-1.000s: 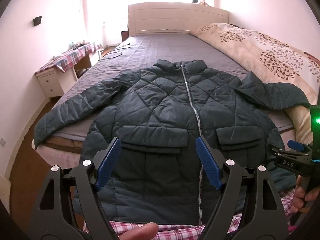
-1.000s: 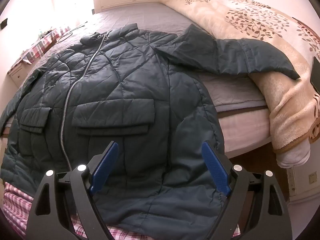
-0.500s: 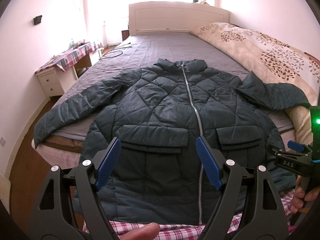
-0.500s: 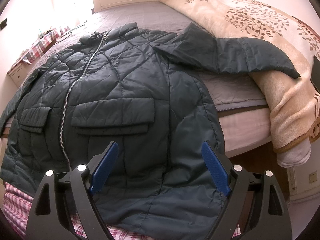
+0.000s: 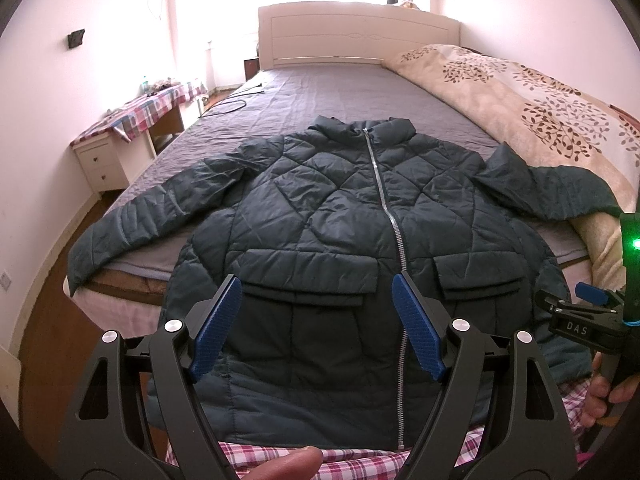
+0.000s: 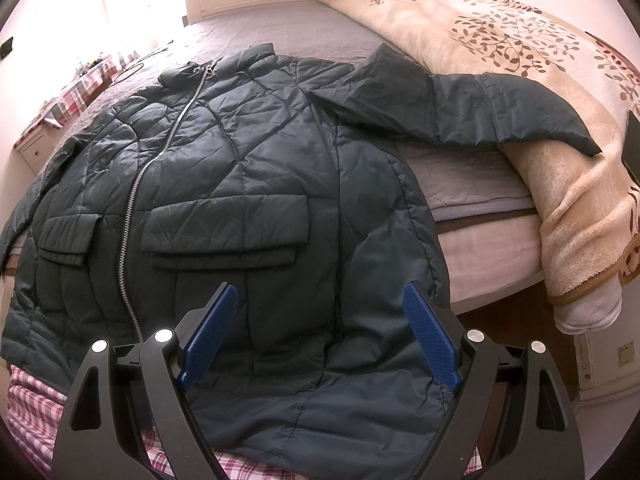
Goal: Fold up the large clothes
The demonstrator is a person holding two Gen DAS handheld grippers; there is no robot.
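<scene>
- Right now we see a dark green quilted jacket lying face up on the grey bedspread, zipped shut, its collar toward the white headboard and its hem hanging over the foot edge of the bed.
- Beside the jacket's body, one sleeve runs out across the bedspread toward the nightstand; the other sleeve lies partly on the beige leaf-print blanket.
- Our left gripper hangs above the jacket's lower front, over the flap pocket beside the zipper; its blue pads stand wide apart and hold nothing.
- Our right gripper hangs above the jacket's lower side, below the other flap pocket; its pads are also spread wide, with no fabric pinched between them.
- Below the jacket's hem we see red-and-white plaid cloth.
- Next to the jacket's hem, in the left wrist view, fingers grip the right gripper's handle.
</scene>
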